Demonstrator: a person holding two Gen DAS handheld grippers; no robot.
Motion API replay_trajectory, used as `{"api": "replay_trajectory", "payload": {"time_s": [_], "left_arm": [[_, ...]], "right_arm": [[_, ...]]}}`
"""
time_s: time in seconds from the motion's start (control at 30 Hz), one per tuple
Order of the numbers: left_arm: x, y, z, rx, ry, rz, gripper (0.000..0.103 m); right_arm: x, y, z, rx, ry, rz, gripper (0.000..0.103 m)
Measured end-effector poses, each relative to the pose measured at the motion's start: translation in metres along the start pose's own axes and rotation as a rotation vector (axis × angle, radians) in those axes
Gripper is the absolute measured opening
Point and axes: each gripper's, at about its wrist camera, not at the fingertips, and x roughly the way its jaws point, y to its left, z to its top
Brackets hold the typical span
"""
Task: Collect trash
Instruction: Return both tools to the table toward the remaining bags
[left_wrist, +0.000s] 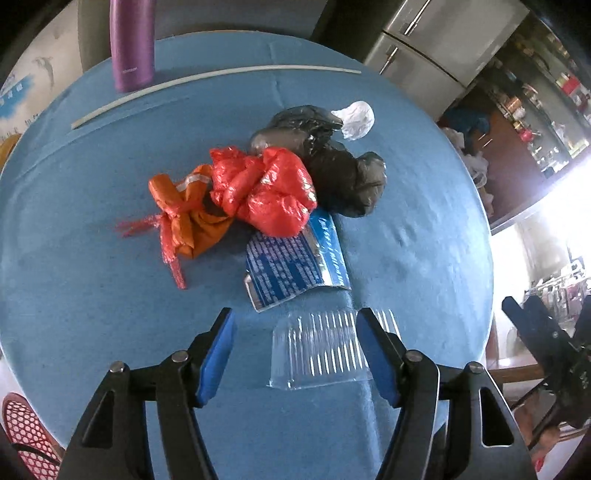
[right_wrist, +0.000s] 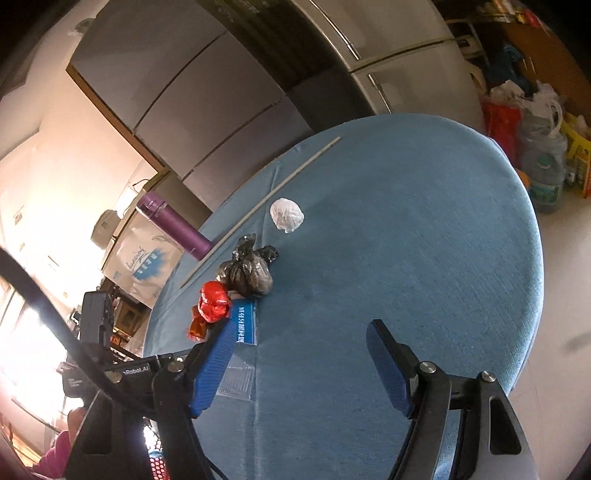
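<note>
A heap of trash lies on the round table with a blue cloth (left_wrist: 74, 295): a red plastic bag (left_wrist: 266, 188), an orange bag (left_wrist: 184, 218), a black bag (left_wrist: 332, 162), a white crumpled wad (left_wrist: 356, 120) and a blue printed wrapper (left_wrist: 295, 266). A clear ribbed plastic tray (left_wrist: 321, 350) lies nearest. My left gripper (left_wrist: 295, 317) hangs open just above it, its right finger over the tray, pads not pressing. My right gripper (right_wrist: 304, 325) is open over bare cloth, to the right of the wrapper (right_wrist: 245, 321) and the red bag (right_wrist: 214, 301). The white wad (right_wrist: 287, 215) sits apart.
A purple bottle (left_wrist: 131, 40) stands at the table's far edge, with a long white stick (left_wrist: 207, 83) lying in front of it. A steel fridge (right_wrist: 388, 74) is behind the table. Bags and a water jug (right_wrist: 543, 173) sit on the floor. A red mesh slipper (left_wrist: 26, 432) is on the floor by the table's near edge.
</note>
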Motion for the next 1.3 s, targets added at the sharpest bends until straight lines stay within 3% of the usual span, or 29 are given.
{"api": "replay_trajectory", "payload": {"time_s": [0.17, 0.4, 0.63, 0.83, 1.0, 1.07, 1.2, 1.3], "left_arm": [[0.000, -0.006, -0.010, 0.001, 0.010, -0.043, 0.072], [-0.006, -0.010, -0.026, 0.050, -0.040, -0.069, 0.070], [-0.017, 0.006, -0.063, 0.023, -0.020, -0.131, 0.068], [-0.019, 0.008, -0.098, 0.082, 0.037, -0.065, 0.059], [-0.042, 0.013, -0.086, 0.075, -0.046, -0.100, 0.064], [-0.045, 0.011, -0.085, 0.089, -0.044, -0.111, 0.070], [-0.043, 0.002, -0.081, 0.137, -0.041, -0.108, 0.072], [-0.032, -0.003, -0.080, 0.112, 0.007, -0.098, 0.072]], "right_arm": [[0.009, -0.003, -0.002, 0.002, 0.017, 0.003, 0.076], [0.016, -0.002, -0.005, 0.004, 0.039, 0.001, 0.076], [0.025, 0.003, -0.008, -0.001, 0.063, -0.003, 0.076], [0.027, 0.015, -0.011, -0.039, 0.065, -0.004, 0.076], [0.028, 0.018, -0.012, -0.039, 0.069, -0.003, 0.076], [0.028, 0.018, -0.012, -0.038, 0.069, -0.002, 0.076], [0.026, 0.018, -0.013, -0.039, 0.066, -0.002, 0.076], [0.025, 0.017, -0.014, -0.030, 0.070, 0.007, 0.076]]}}
